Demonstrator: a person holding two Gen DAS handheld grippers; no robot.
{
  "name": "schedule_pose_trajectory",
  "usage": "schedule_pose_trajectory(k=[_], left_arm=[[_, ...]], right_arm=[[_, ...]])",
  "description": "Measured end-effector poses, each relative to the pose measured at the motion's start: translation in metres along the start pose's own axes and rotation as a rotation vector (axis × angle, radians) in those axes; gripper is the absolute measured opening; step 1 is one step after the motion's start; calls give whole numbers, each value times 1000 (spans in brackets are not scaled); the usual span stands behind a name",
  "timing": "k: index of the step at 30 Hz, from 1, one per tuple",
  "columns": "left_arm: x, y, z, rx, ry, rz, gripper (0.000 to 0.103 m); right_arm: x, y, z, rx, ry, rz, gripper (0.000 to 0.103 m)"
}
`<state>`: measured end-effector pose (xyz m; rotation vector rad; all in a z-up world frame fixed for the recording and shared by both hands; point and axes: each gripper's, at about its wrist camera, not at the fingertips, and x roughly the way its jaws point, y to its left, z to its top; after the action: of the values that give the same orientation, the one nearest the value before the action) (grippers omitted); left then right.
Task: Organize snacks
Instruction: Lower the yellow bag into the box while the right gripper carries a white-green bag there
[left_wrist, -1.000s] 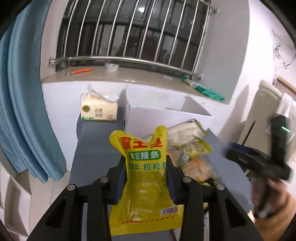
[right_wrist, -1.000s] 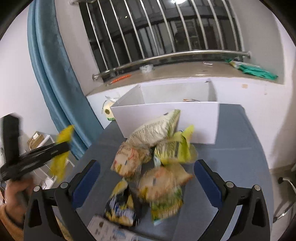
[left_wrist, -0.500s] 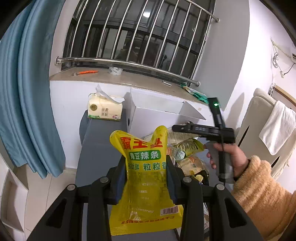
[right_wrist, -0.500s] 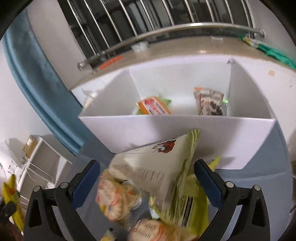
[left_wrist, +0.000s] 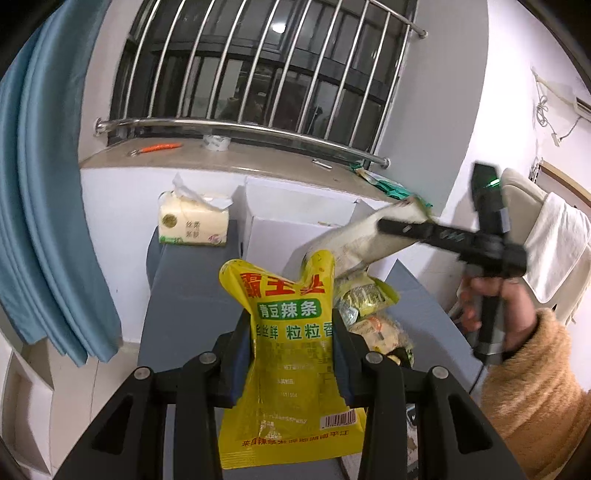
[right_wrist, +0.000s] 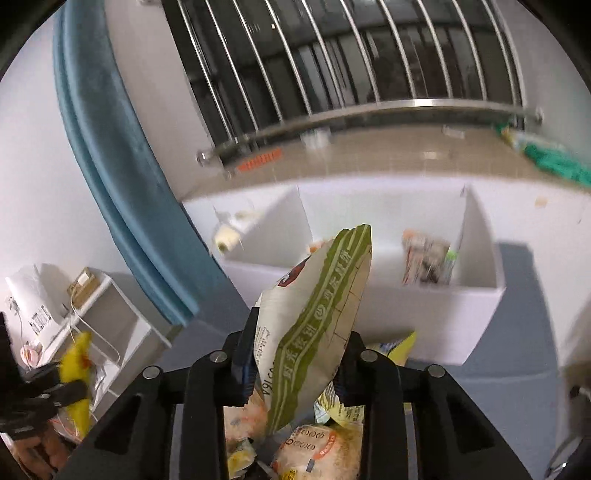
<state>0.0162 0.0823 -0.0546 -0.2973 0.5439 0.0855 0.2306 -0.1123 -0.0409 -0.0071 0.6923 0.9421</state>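
Blue curtain (left_wrist: 48, 206) hangs at left by barred window (left_wrist: 266, 70) w/ steel rail (left_wrist: 236, 127). Orange item (left_wrist: 157, 148) and tape roll (left_wrist: 216, 142) lie on sill. Tissue pack (left_wrist: 192, 225) sits at back of grey tabletop (left_wrist: 184, 306). White towel (left_wrist: 557, 247) draped over chair at right. White shelf unit (right_wrist: 107, 317) stands below curtain.

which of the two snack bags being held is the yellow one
The yellow bag with green label, clamped in the left tongs. The right tongs hold a white-and-green bag.
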Motion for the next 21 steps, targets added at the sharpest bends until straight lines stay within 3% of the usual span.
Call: schedule_pose_trajectory(k=[6,11,14,19,20,21], left_arm=[[31,-7,47,30,-36,-30,42],[83,-12,114,51,-54,-33,42],[128,-12,150,38,-20,-38,42],[193,-17,185,59,40,26,43],[207,-19,189,64,62,44,53],[219,-19,191,68,97,64,76]], right_arm=[[-50,-2,35,0,-160,-37,34],[-62,-19,71,26,-237,-105,34],[-49,-31,88,29,-227,-150,34],[-18,-57,113,40,-170,-216,34],[-11,-62,117,39,-159,-221,34],[-1,-67,121,34,-146,-214,34]])
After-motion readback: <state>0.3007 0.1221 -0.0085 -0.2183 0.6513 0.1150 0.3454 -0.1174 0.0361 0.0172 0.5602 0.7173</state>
